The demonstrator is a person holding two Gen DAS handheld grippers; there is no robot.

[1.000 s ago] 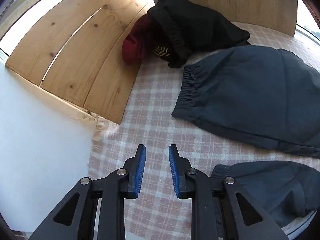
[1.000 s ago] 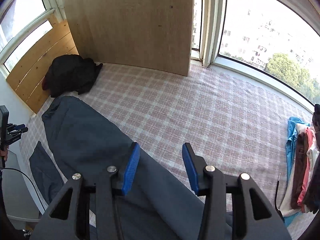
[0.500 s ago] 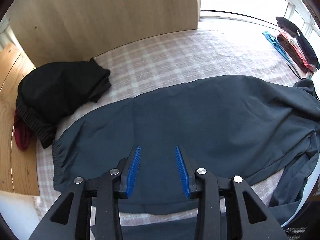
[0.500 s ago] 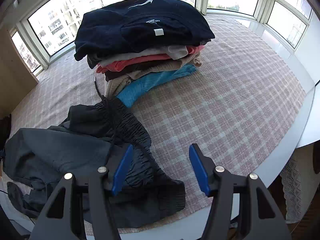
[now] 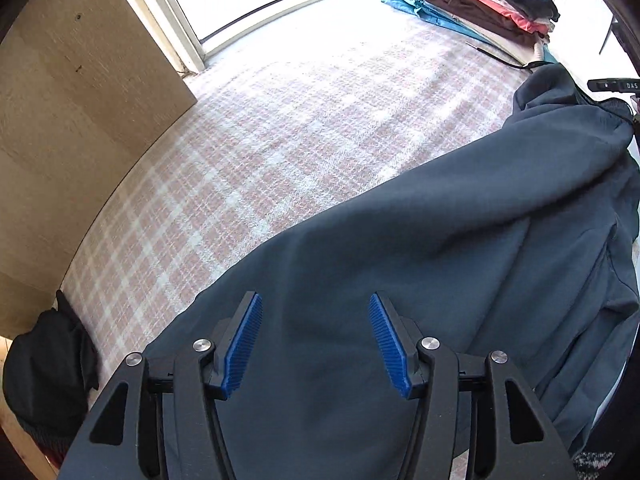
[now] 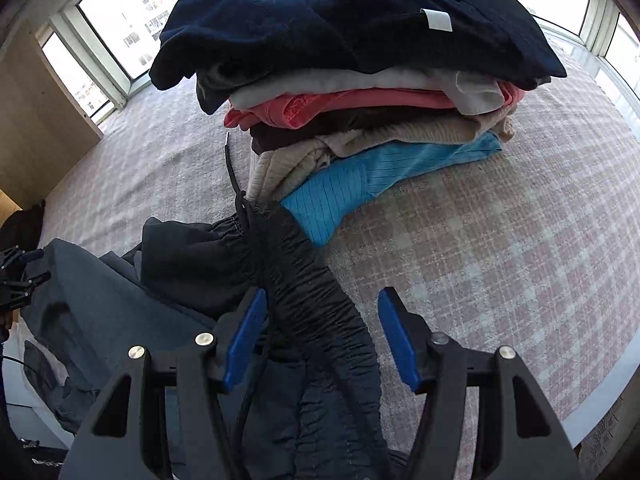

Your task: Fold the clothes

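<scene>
We have the dark grey trousers (image 5: 420,240) spread lengthwise along the near edge of the counter (image 5: 300,128), on its pink-and-white checked cloth. Their gathered elastic waistband (image 6: 320,300) lies bunched at our right end, with a black drawstring (image 6: 232,172) trailing from it toward the stack. Part of the fabric hangs over the counter's near edge.

Our left tool (image 5: 316,340) hangs over the trouser leg, pointing steeply down. Its jaws have just been opening; the blue pads stand apart and grip nothing, with only flat fabric below them.

Our right tool (image 6: 322,336) hovers over the waistband. Its jaws have widened a little and are released, the waistband running between the pads; we cannot tell whether the left pad brushes it.

Just beyond the waistband sits a stack of folded clothes (image 6: 360,80), navy on top, then white, coral, brown, beige and blue at the bottom. A black bundle (image 5: 48,368) lies at the far left end beside a wooden board (image 5: 80,120). Windows surround the counter.
</scene>
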